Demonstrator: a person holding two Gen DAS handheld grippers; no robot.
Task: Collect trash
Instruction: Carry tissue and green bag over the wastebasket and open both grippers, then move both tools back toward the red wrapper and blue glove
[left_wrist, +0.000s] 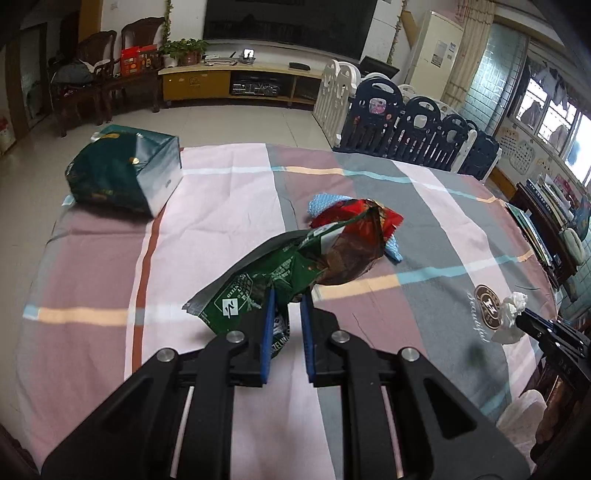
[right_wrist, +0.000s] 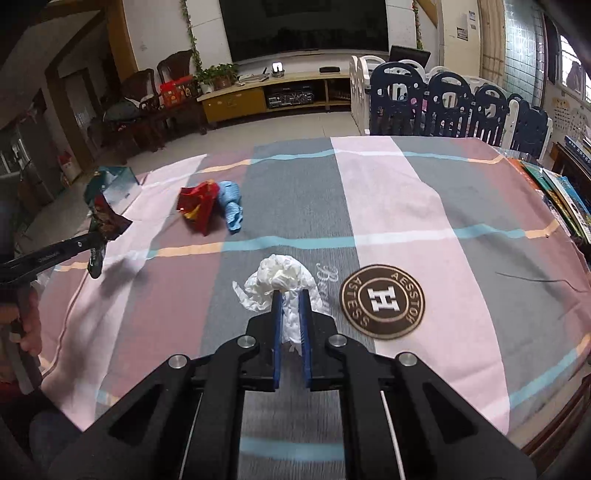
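Note:
My left gripper (left_wrist: 286, 295) is shut on a green and brown snack wrapper (left_wrist: 295, 266) and holds it above the cloth; the same wrapper (right_wrist: 105, 221) and gripper (right_wrist: 94, 238) show at the left of the right wrist view. My right gripper (right_wrist: 291, 295) is shut on a crumpled white tissue (right_wrist: 275, 282), which also shows at the right of the left wrist view (left_wrist: 513, 306). A red wrapper (right_wrist: 197, 205) and a blue cloth scrap (right_wrist: 231, 206) lie together on the table, apart from both grippers. A dark green bag (left_wrist: 125, 173) stands at the table's far left corner.
The table is covered by a striped pink, grey and mauve cloth (right_wrist: 424, 206) with a round brown logo (right_wrist: 382, 301). Books (right_wrist: 565, 192) lie along its right edge. Navy and white playpen fencing (right_wrist: 443, 103) stands beyond the far edge.

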